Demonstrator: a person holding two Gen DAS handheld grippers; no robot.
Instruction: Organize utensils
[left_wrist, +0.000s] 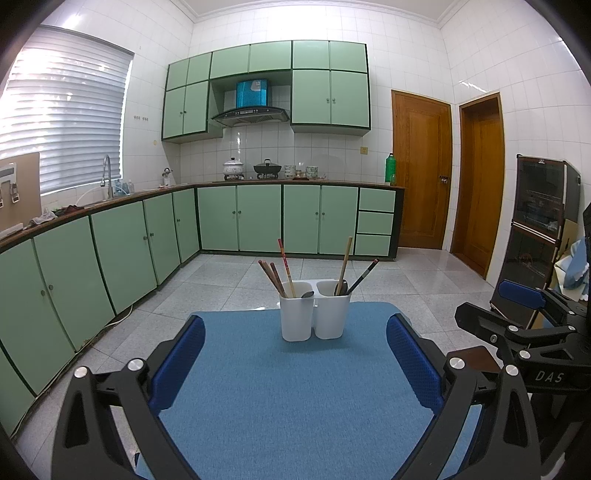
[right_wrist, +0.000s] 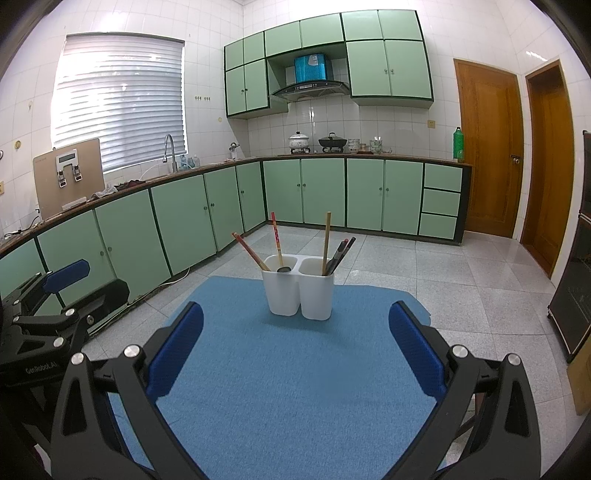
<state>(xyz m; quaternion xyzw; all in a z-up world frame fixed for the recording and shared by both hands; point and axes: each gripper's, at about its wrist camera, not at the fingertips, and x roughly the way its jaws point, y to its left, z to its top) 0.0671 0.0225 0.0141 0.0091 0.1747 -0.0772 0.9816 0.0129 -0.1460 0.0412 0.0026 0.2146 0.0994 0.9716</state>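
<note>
A white two-compartment utensil holder stands upright at the far end of a blue mat. Its left compartment holds reddish chopsticks and a dark spoon. Its right compartment holds a wooden stick, dark chopsticks and another spoon. My left gripper is open and empty, well short of the holder. My right gripper is open and empty too. Each gripper shows at the side of the other's view.
Green cabinets and a counter run along the left and far walls. Two wooden doors stand at the right. A dark glass cabinet stands at the far right. Tiled floor surrounds the mat's table.
</note>
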